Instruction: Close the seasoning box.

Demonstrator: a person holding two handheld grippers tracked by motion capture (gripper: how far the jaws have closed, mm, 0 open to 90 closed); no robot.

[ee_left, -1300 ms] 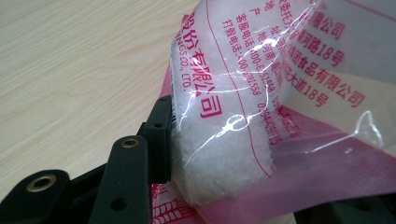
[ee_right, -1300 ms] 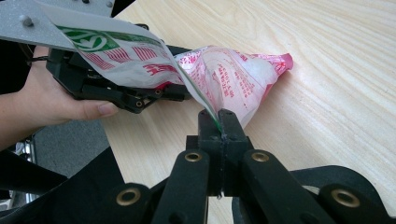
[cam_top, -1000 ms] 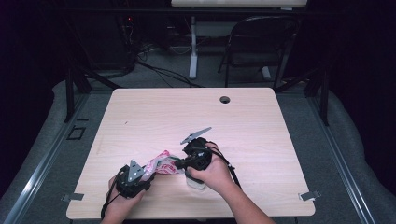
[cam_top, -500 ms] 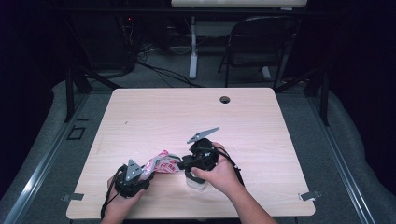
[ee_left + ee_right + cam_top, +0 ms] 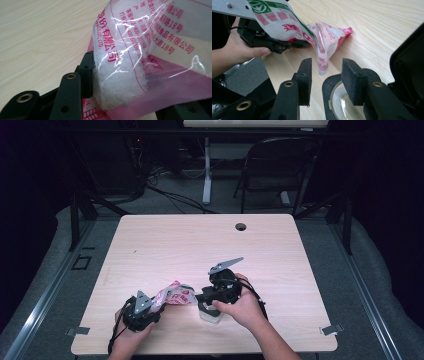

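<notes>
A clear and pink plastic bag [image 5: 175, 295] printed with red characters holds white granules [image 5: 117, 82]. My left gripper [image 5: 142, 307] is shut on its filled end, one pad [image 5: 87, 72] pressing the bag's side, at the near left of the table. My right gripper [image 5: 201, 296] faces the bag from the right. Its jaws have just been opening and stand apart. The bag's loose corner [image 5: 323, 62] hangs just beyond the pads [image 5: 305, 75], untouched. A glass container [image 5: 342, 105] with a dark rim sits right under the right gripper [image 5: 327, 67].
The light wooden table [image 5: 200, 245] has a round cable hole [image 5: 241, 226] near its far edge. A folding chair [image 5: 280, 165] and cables stand on the floor behind the table. The container [image 5: 210, 314] stands near the table's front edge.
The right gripper's jaws have opened and let go of the bag's corner, and that hand has drifted slightly right. The left gripper has stayed put with the bag.
</notes>
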